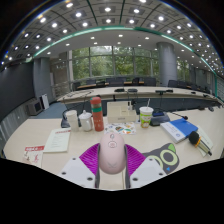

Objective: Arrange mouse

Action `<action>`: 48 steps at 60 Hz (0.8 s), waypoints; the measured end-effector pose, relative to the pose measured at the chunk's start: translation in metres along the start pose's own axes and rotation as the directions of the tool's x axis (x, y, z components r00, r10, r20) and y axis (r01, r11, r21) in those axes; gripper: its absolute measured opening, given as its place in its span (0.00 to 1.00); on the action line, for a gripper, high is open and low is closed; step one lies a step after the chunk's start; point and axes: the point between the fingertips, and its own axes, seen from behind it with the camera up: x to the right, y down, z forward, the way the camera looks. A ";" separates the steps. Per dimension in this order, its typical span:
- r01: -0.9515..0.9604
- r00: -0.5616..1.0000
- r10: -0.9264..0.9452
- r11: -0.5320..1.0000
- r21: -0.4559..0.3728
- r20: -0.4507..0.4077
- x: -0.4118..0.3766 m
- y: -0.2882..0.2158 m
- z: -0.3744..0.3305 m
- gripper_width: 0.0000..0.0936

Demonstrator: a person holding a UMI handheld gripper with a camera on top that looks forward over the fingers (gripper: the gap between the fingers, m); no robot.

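Observation:
A pale pink computer mouse (111, 152) sits between my gripper's (112, 160) two fingers, lifted above the cream desk (60, 160). Both magenta pads (90, 157) press against its sides, so the gripper is shut on it. The mouse points away from me, with its scroll wheel toward the far end. The underside of the mouse is hidden.
Beyond the mouse stand a red-capped bottle (97, 114), a white cup (71, 119) and a paper cup (146, 116). A notebook (57, 141) and a red-marked card (34, 152) lie left. A blue case (178, 129) and a green tape roll (165, 157) lie right.

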 end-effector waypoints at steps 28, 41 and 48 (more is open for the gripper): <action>-0.003 0.996 -0.018 0.969 -0.248 -0.085 0.223 0.118 0.121 0.36; -0.058 0.998 0.044 0.957 -0.286 -0.055 0.225 0.134 0.119 0.68; -0.048 0.998 0.035 0.961 -0.271 -0.052 0.223 0.120 0.093 0.91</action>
